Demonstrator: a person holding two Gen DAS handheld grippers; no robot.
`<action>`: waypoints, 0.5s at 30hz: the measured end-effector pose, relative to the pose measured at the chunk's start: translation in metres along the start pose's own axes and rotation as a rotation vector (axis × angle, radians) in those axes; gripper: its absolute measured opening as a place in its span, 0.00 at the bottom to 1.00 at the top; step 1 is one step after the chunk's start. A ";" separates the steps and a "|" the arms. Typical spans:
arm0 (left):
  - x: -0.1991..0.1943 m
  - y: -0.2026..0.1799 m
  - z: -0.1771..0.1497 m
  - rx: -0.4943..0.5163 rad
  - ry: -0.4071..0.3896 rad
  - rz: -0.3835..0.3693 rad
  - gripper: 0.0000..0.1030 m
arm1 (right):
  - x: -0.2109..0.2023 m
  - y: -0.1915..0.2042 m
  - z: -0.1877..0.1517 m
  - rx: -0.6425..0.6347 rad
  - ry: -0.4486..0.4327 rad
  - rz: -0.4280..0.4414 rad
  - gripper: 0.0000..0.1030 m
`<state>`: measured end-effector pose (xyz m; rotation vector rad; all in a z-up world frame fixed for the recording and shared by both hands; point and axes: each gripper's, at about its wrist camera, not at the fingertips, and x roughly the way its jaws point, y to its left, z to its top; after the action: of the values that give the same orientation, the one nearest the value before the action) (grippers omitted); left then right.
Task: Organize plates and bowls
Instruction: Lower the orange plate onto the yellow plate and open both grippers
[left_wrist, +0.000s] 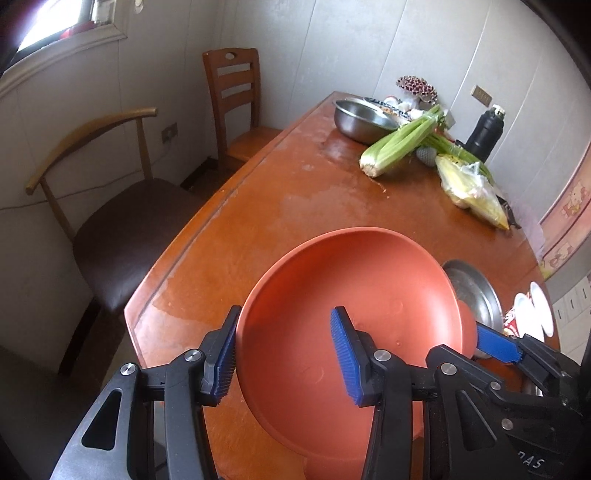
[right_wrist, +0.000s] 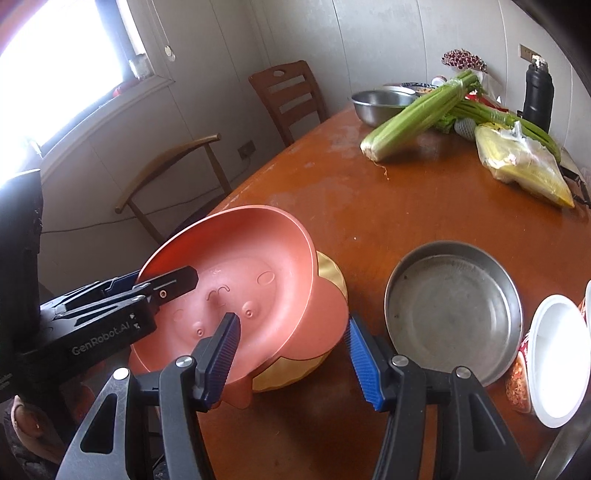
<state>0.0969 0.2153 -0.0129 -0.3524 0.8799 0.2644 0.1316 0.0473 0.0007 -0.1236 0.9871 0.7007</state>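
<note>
A terracotta bowl (left_wrist: 369, 280) with a pig face moulded inside hangs tilted, held from two sides. My left gripper (left_wrist: 286, 350) is shut on its left rim, one pad outside the wall and one inside. My right gripper (right_wrist: 293, 354) is shut on the right side, around the bowl's ear-shaped handle. In the right wrist view the bowl (right_wrist: 240, 266) rests partly over a yellow bowl (right_wrist: 328, 273) of the same shape on the table. A blue finger (left_wrist: 495, 343) of the right gripper shows under the handle in the left wrist view.
A steel plate (right_wrist: 454, 314) lies right of the bowls, with a white-lidded cup (right_wrist: 557, 354) beyond it. Further back on the wooden table (left_wrist: 295, 192) are celery (left_wrist: 399, 144), bagged corn (left_wrist: 472, 192), a steel bowl (left_wrist: 362, 118) and a black flask (left_wrist: 487, 129). Two chairs (left_wrist: 122, 221) stand at the left.
</note>
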 end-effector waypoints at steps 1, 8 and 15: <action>0.003 0.001 0.000 0.001 0.004 0.003 0.47 | 0.001 0.000 -0.001 0.000 0.002 -0.001 0.57; 0.022 0.003 -0.004 0.001 0.026 0.030 0.47 | 0.007 0.001 -0.007 -0.021 0.020 -0.016 0.57; 0.029 0.000 -0.005 0.006 0.012 0.039 0.47 | 0.013 0.003 -0.011 -0.035 0.038 -0.044 0.57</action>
<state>0.1113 0.2153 -0.0391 -0.3317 0.8997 0.2959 0.1264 0.0518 -0.0155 -0.1896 1.0059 0.6775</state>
